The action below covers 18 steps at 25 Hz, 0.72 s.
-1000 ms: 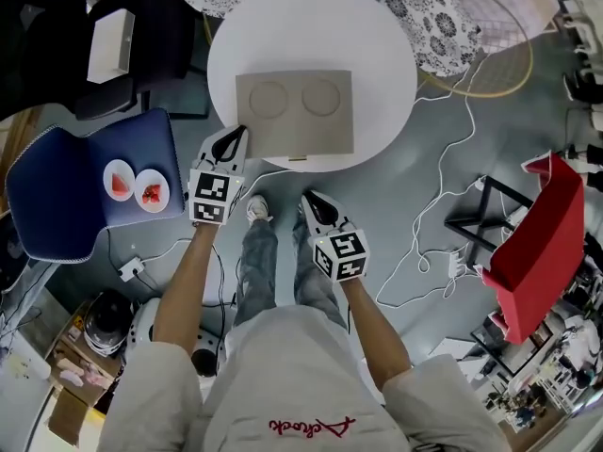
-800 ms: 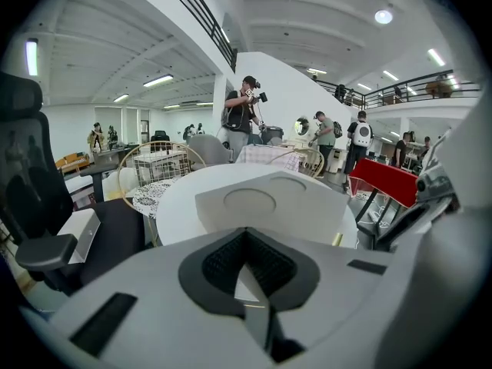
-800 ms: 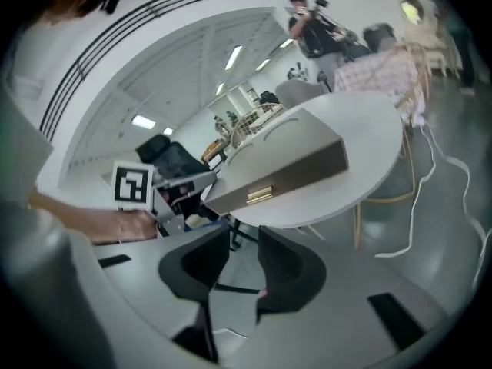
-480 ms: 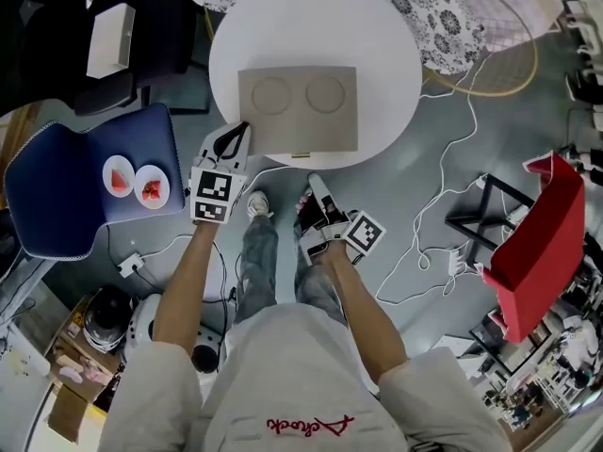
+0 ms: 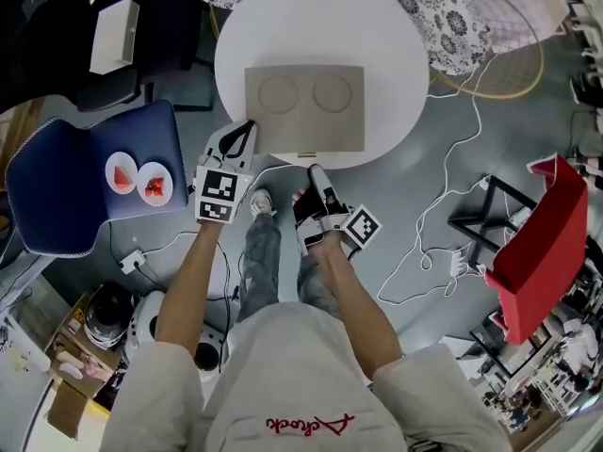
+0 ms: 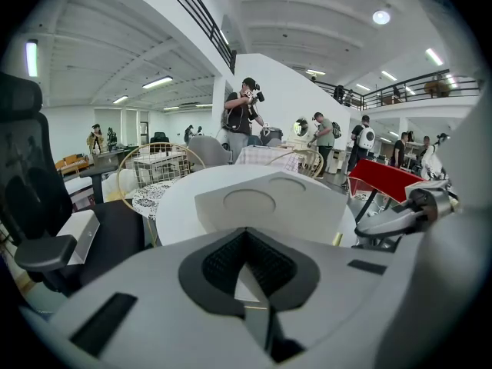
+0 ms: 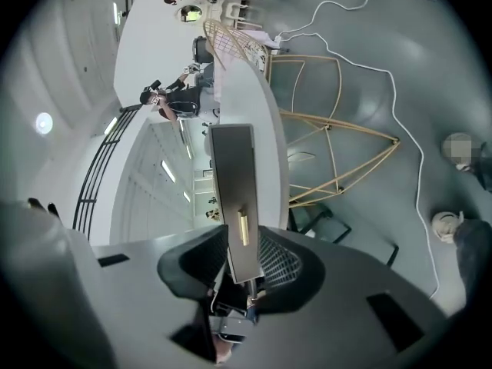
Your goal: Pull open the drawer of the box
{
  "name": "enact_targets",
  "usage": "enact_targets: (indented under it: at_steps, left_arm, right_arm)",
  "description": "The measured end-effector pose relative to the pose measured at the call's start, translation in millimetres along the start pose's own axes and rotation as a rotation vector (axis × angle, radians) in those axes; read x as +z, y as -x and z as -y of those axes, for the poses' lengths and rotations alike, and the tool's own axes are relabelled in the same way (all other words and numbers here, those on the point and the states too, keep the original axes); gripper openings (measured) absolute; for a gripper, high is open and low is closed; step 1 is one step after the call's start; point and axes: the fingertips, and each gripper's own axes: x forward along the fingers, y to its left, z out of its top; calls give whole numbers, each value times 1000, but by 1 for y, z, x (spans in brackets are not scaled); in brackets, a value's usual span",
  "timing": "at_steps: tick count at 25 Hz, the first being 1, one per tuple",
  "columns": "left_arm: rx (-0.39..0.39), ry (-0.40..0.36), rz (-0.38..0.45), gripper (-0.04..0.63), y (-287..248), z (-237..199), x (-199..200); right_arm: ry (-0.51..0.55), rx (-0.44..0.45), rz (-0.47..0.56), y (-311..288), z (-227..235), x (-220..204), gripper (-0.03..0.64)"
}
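A flat tan box (image 5: pixel 304 109) with two round recesses on top lies on a round white table (image 5: pixel 320 17). A small brass handle (image 5: pixel 304 154) sticks out of its near face. My right gripper (image 5: pixel 316 173) is rolled on its side just short of that face, below the table's edge. Its jaws are opening, with the handle (image 7: pixel 244 227) ahead between them and untouched. My left gripper (image 5: pixel 242 132) hovers by the box's near left corner, jaws shut on nothing. In the left gripper view the box (image 6: pixel 261 202) lies just beyond the gripper (image 6: pixel 246 254).
A blue chair (image 5: pixel 66 191) at the left carries two bowls of red food (image 5: pixel 138 181). A black chair with a white box (image 5: pixel 114 36) stands at the back left. Cables (image 5: pixel 443 210) trail over the floor; a red stand (image 5: pixel 542 238) is at the right. People stand far off.
My right gripper has moved up toward the box's near face, rolled onto its side and opened its jaws. My left gripper has stayed by the box's corner.
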Motion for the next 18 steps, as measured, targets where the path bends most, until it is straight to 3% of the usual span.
enact_targets:
  at_steps: [10,18]
  left_arm:
    - [-14,-25,-11,12,-1,2,0]
    - [-23,-33,-12,12,-1,1,0]
  right_arm:
    - [-1,37,-11,-17,-3,-1,123]
    - [3,15,14,-19,-3,2,114]
